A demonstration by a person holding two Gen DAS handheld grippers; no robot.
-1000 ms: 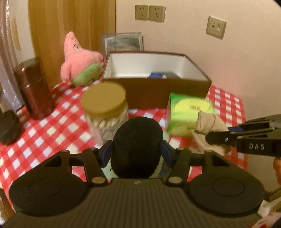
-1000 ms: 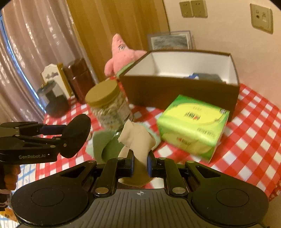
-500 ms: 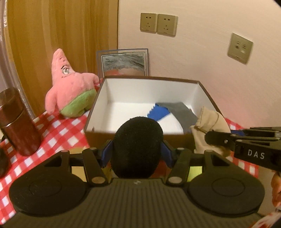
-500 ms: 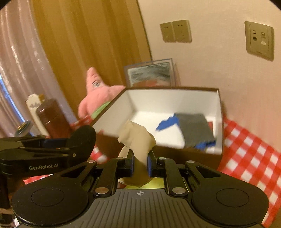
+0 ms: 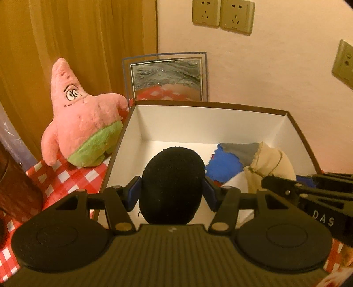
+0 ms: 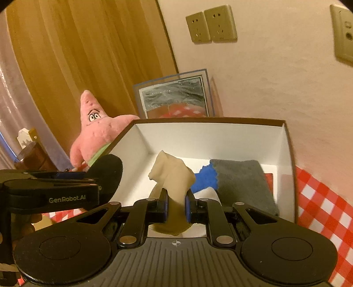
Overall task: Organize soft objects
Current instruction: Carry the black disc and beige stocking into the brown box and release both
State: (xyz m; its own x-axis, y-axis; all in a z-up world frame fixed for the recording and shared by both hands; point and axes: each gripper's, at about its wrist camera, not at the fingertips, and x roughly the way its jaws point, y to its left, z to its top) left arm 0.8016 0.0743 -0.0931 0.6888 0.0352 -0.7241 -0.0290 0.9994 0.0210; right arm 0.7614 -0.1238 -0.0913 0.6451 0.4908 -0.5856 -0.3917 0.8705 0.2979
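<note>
Over the open box (image 5: 295, 130), the left tool (image 5: 172, 192) pinches a black foam ball (image 5: 172, 183) and the right tool (image 6: 175, 204) a beige cloth (image 6: 171, 174); grey cloth (image 6: 240, 176) and blue cloth (image 6: 204, 180) already inside, pink plush (image 5: 83, 123) left at the counter's back edge.

Setting: domestic room, prob. a home. Indicated by red/white checked tablecloth (image 5: 66, 176) on table, pink star plush toy (image 5: 83, 123) propped by ochre curtain (image 5: 77, 44), framed picture (image 5: 167, 77) leaned against plaster wall, wall sockets (image 5: 222, 15) mounted above. Brown cardboard box (image 5: 198, 104) w/ white lining set on table.
</note>
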